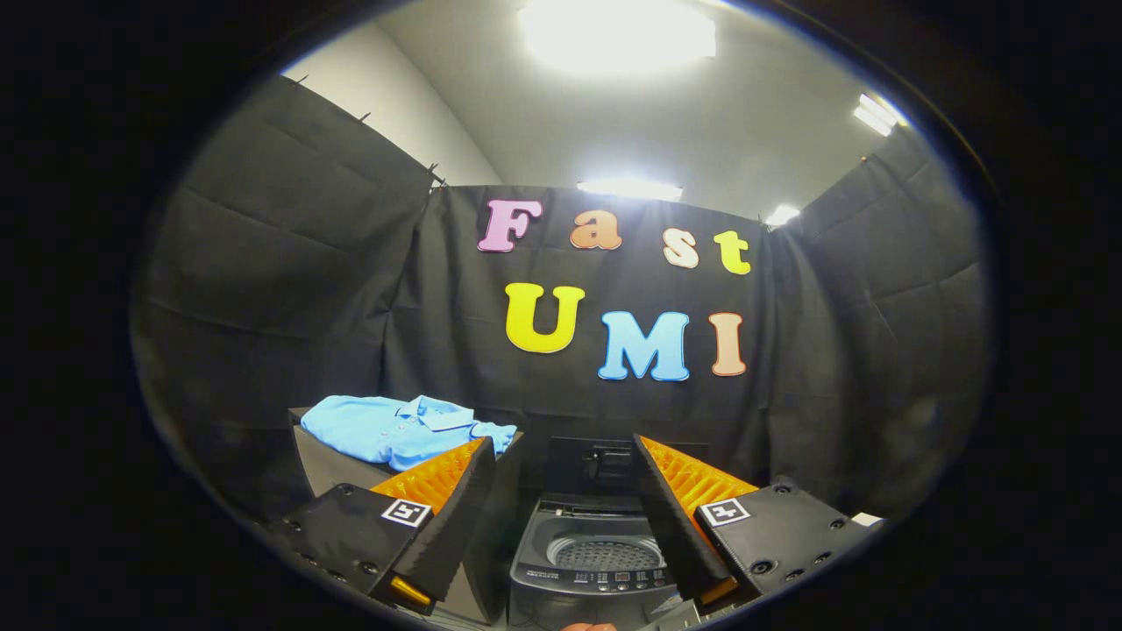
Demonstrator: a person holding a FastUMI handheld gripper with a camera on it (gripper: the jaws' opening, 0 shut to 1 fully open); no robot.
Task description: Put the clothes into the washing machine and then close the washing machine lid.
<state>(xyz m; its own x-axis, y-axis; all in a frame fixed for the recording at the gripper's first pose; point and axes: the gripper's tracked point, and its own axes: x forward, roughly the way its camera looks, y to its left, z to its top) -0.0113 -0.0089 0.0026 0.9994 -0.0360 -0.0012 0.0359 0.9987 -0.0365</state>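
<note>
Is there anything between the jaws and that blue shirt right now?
Nothing visible. The open gripper holds nothing, and the blue shirt lies on a dark stand beyond its left jaw. The washing machine sits between the jaws, lid up.

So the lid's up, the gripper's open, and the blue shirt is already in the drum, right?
Not quite. The gripper view shows the blue polo shirt lying on the stand beside the washing machine, not in the drum. The lid is up and the gripper is open.

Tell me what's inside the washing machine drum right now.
The washing machine, lid up, shows a bare perforated drum between the open tool fingers; its depths are hidden. The blue shirt lies outside.
</note>
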